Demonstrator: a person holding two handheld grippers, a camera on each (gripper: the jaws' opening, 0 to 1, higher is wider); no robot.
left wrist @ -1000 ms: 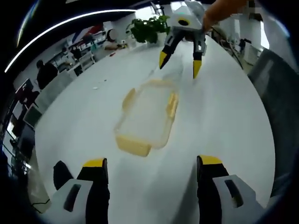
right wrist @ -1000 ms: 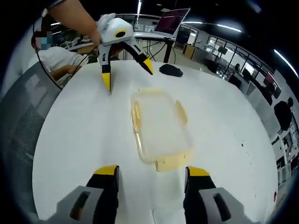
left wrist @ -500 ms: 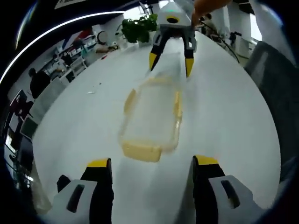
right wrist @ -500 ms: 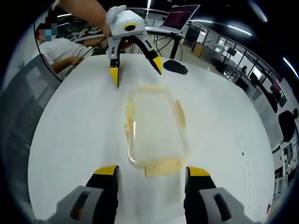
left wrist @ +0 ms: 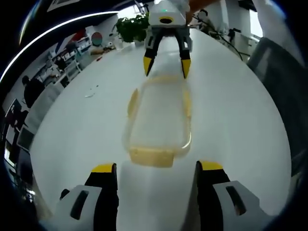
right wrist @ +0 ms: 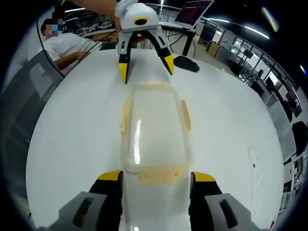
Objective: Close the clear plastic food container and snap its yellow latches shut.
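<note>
Two grippers, left and right, jaws apart at opposite ends of clear rectangular plastic food container | likely light, slippery, flexible | press yellow end latches.

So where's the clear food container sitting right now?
The clear food container lies on the white table, lengthwise between the two open grippers: the left gripper at one end, the right gripper at the other.
</note>
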